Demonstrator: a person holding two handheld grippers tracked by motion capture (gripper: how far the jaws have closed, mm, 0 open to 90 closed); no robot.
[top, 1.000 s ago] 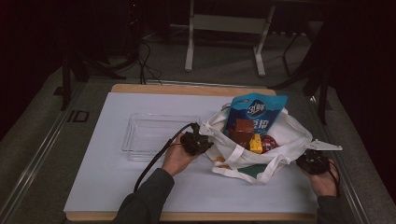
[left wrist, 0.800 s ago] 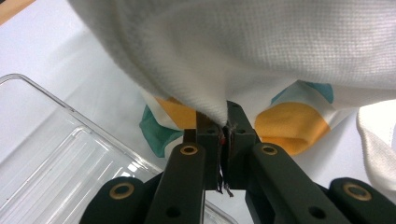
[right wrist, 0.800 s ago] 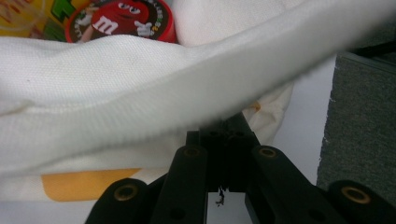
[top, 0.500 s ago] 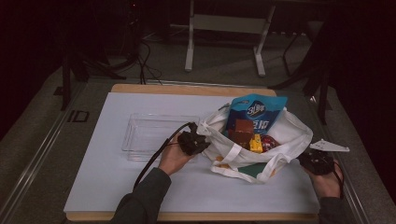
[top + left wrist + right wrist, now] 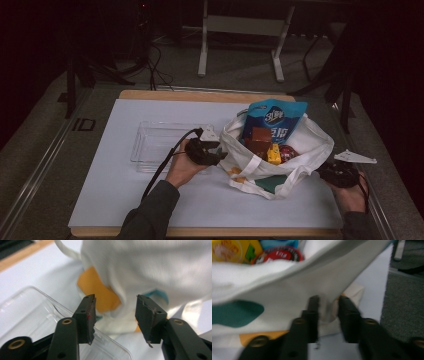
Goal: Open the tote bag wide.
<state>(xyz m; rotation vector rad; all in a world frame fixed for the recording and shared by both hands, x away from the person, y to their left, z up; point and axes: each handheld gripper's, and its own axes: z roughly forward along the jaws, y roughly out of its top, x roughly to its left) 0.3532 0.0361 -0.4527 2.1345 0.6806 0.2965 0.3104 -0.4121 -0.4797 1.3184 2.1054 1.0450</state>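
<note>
Sitting left of centre in the high view, the clear tray is empty beside the left gripper, whose jaws have just been opening and are now standing apart with nothing between them, the white bag just ahead. That bag is slumping at centre right, a blue packet poking up. With both grips loosening, its mouth is risking a collapse over the snacks. At far right, the right gripper has just been opening too; cloth is lying between its jaws, but blur is hiding whether the pads are pressing it. Lower contents are staying buried under the packet, and the bag's print is getting cut off by folds.
</note>
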